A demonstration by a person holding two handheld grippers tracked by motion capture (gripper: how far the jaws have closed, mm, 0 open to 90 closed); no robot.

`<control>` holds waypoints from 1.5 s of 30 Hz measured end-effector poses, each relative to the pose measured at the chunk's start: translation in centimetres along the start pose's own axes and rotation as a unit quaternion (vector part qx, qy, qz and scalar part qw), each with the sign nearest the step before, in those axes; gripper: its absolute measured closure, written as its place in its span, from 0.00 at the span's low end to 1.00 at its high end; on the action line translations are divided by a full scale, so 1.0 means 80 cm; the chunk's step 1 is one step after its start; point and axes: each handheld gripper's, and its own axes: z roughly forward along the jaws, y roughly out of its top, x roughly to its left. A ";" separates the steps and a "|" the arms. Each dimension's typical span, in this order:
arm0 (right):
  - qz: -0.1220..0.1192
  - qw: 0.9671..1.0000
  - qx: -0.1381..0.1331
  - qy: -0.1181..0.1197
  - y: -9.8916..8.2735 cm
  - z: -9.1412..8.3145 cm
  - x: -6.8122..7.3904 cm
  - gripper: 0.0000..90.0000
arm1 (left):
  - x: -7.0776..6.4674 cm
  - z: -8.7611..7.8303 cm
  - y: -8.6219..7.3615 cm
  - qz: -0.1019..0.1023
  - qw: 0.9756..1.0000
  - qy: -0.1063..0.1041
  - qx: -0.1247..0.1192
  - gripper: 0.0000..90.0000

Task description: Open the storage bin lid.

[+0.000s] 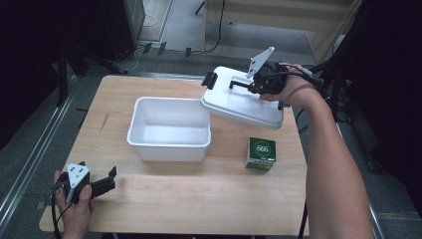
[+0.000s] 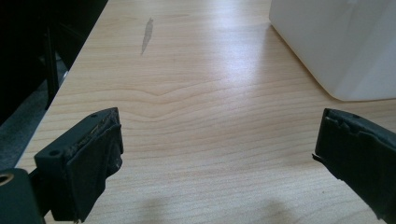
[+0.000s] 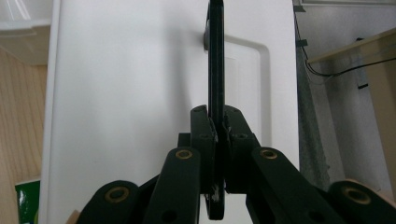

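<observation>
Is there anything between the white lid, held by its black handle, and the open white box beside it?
Nothing visible. The right tongs hold the lid beside the box, whose inside is empty.

One white tub [image 1: 169,130], open-topped, serves as the landmark; one white lid [image 1: 239,102] with one black handle [image 1: 241,84] hangs tilted over the tub's far right corner; one green box [image 1: 261,153] stands just right of the tub; two claws, the left claw [image 1: 110,175] near-left of it, the right claw [image 1: 250,85] at that handle; one table [image 1: 199,199] beneath the tub.
</observation>
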 end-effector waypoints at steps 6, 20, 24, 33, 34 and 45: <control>0.016 1.000 0.000 0.000 -0.023 0.013 -0.012 0.95 | -0.001 0.000 0.000 0.001 1.000 0.002 0.000 0.02; 0.009 1.000 0.009 -0.004 -0.049 0.047 -0.024 0.95 | -0.001 -0.001 -0.001 0.001 1.000 0.002 0.001 0.02; 0.007 1.000 0.010 -0.001 -0.052 0.060 -0.027 0.95 | -0.001 0.000 -0.001 0.001 1.000 0.003 0.001 0.02; 0.011 1.000 0.022 0.008 -0.069 0.095 -0.028 0.95 | -0.001 0.000 0.000 0.002 1.000 0.004 0.003 0.02; 0.011 1.000 0.022 0.008 -0.069 0.095 -0.028 0.95 | -0.001 0.000 0.000 0.002 1.000 0.004 0.003 0.02; 0.019 0.999 0.029 0.012 -0.089 0.130 -0.022 0.95 | -0.002 0.000 -0.001 0.003 1.000 0.004 0.001 0.02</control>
